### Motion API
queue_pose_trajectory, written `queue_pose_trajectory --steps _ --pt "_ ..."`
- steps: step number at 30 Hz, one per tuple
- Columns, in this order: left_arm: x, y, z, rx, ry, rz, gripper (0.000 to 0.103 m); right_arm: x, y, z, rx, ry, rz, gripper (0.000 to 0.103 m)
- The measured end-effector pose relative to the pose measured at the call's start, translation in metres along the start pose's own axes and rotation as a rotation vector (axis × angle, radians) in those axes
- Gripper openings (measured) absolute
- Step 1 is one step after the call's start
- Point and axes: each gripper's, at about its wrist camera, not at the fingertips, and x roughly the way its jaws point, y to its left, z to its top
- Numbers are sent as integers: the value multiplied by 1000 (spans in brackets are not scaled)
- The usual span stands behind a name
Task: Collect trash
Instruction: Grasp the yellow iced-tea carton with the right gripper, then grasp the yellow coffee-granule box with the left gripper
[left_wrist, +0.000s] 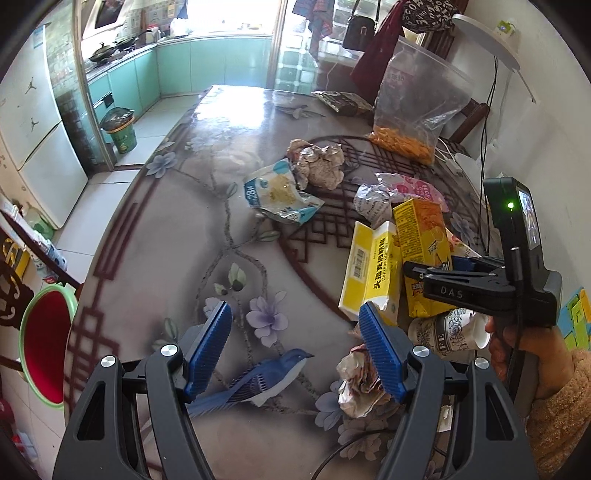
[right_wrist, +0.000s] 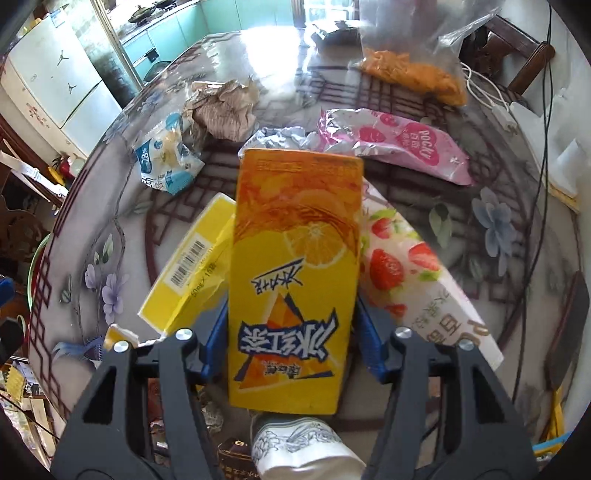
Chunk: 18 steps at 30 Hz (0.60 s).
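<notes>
My right gripper (right_wrist: 291, 332) is shut on an orange drink carton (right_wrist: 295, 266) and holds it above the table; the carton also shows in the left wrist view (left_wrist: 421, 236). My left gripper (left_wrist: 295, 332) is open and empty over the table's near edge, with a crumpled wrapper (left_wrist: 360, 387) beside its right finger. A yellow box (left_wrist: 369, 269), a blue-white snack bag (left_wrist: 277, 195), a crumpled paper ball (left_wrist: 317, 162), a pink Pocky wrapper (right_wrist: 395, 144), a strawberry wrapper (right_wrist: 402, 266) and a paper cup (left_wrist: 447, 332) lie on the table.
A clear bag of orange snacks (left_wrist: 413, 107) stands at the table's far right. A red basin with a green rim (left_wrist: 44, 343) sits on the floor left of the floral table (left_wrist: 166, 258). Cables run along the right wall (left_wrist: 487, 147).
</notes>
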Motion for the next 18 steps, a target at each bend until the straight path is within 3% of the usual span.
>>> queue_pose_trajectory --steps 3,7,12,18 --pt "9 -7 7 17 16 -6 68 -2 -3 0 8 0 37 57" --pt "24 -18 15 51 39 -23 68 -27 -17 2 54 -64 87 57" --pt "52 -38 26 92 81 -74 68 -56 -29 8 93 -135 103 56" --pt "91 -60 34 104 154 -142 68 -65 -38 15 115 -151 106 57"
